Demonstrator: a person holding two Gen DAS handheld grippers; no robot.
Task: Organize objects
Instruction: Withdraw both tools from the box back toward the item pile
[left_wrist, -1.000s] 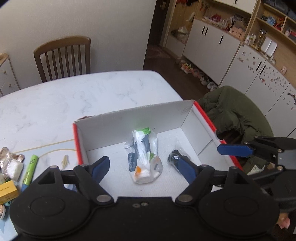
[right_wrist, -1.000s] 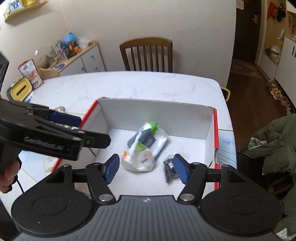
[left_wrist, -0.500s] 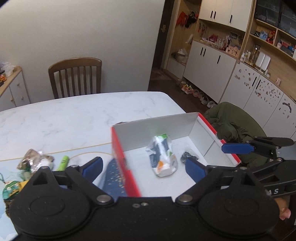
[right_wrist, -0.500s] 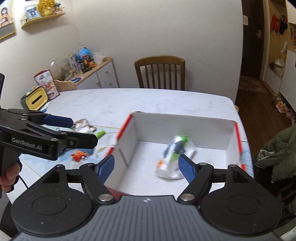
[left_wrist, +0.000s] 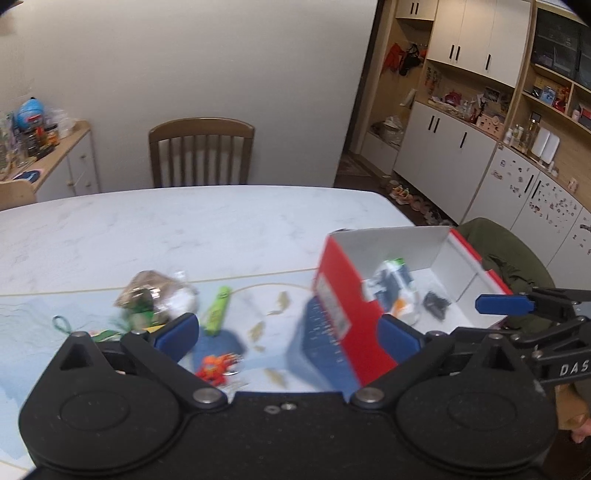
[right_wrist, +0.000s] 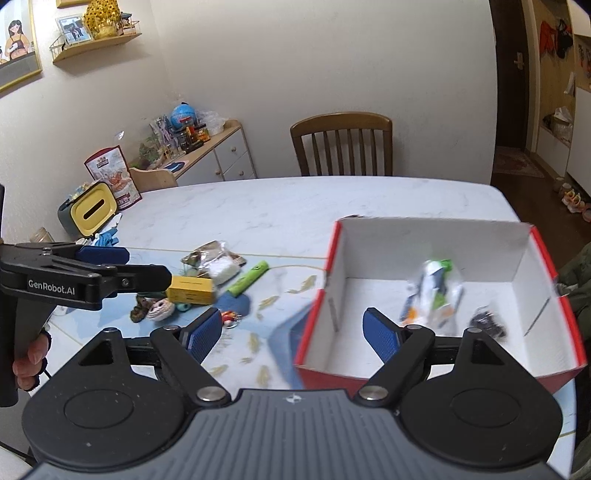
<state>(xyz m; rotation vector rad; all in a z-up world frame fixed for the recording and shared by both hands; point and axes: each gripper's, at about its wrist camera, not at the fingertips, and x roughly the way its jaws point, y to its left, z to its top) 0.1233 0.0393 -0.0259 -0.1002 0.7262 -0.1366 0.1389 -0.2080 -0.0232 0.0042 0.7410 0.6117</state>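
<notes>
Right wrist: clutter beside box.

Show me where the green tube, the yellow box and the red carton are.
green tube (right_wrist: 248, 277), right wrist view, middle of its body
yellow box (right_wrist: 190, 290), right wrist view, its front face
red carton (right_wrist: 432, 233), right wrist view, inner back wall

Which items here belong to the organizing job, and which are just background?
Job: red box, plastic packet and black bundle inside it; green tube, yellow box, foil bag, orange toy on the table.

Background: chair, sideboard clutter, green coat.
</notes>
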